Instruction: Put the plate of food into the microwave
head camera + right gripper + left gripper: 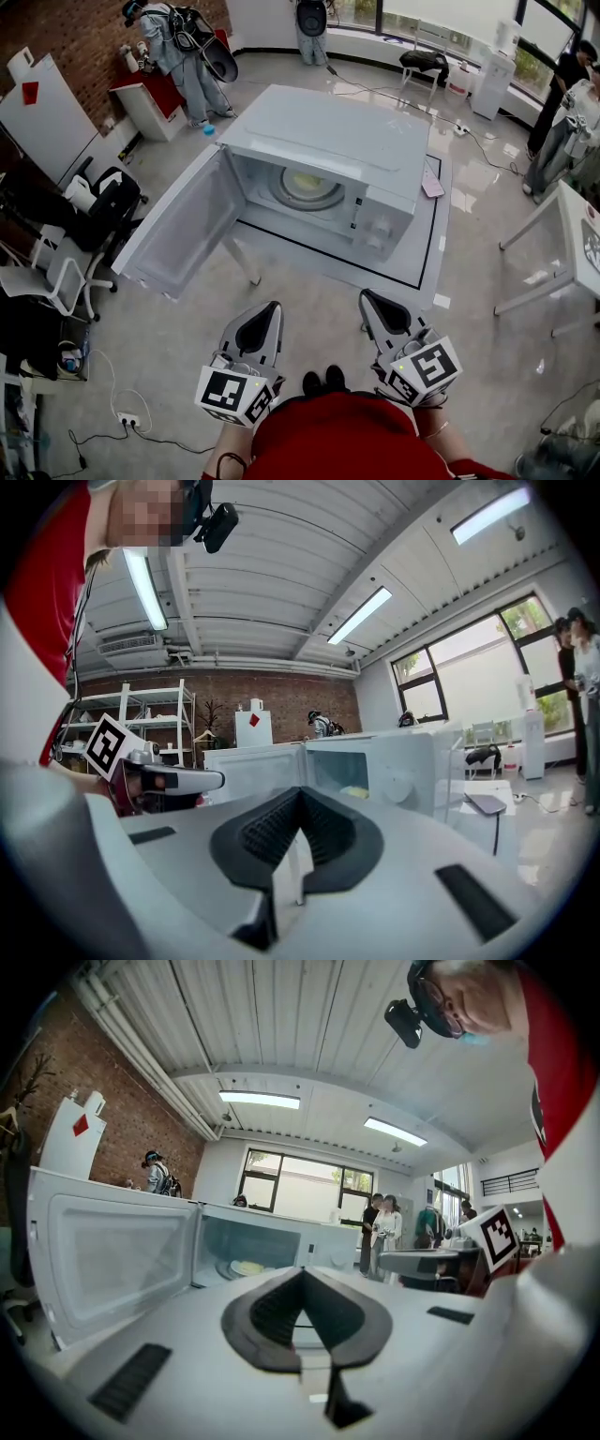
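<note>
The white tabletop carries a white microwave whose door stands swung fully open toward the left of the head view, with the cavity facing the person. Both tools are held low and close to the person's body, well short of the tabletop edge, side by side and pointing toward the microwave at a nearly level attitude. The left tool has its jaws closed tip to tip with nothing between them. The right tool likewise has its jaws together and holds nothing. The hands carrying the tools are largely hidden under the marker cubes and the person's red top. The plate of food sits inside the microwave cavity on the round turntable. From above, the cavity's top edge cuts off its far part. The food appears only as a pale yellow mass on a light plate; its kind cannot be made out.
</note>
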Tool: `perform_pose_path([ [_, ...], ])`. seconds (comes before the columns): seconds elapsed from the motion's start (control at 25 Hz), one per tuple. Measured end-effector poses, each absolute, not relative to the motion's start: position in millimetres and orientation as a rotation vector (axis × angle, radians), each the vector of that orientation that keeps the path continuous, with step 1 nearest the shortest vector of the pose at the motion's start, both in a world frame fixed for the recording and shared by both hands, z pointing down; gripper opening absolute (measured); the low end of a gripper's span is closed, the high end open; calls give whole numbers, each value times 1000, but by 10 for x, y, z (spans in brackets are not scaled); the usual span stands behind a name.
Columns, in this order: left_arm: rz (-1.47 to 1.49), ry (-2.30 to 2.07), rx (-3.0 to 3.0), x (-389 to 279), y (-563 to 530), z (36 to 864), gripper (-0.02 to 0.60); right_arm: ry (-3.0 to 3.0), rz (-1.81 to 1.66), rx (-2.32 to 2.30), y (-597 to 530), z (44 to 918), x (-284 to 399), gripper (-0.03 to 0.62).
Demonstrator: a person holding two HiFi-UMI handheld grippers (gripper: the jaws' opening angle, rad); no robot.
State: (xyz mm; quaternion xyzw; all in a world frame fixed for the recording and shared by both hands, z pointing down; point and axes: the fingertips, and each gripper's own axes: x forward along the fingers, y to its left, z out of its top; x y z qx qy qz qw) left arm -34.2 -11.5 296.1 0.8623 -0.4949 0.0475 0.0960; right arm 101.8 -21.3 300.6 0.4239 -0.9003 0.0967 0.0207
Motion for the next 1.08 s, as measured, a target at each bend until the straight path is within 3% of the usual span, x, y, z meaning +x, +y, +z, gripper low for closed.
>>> perform_pose_path([
  [1.08,116,-1476,2518,-329,-79,3008,8,-2785,261,1251,-196,3073,914,14],
])
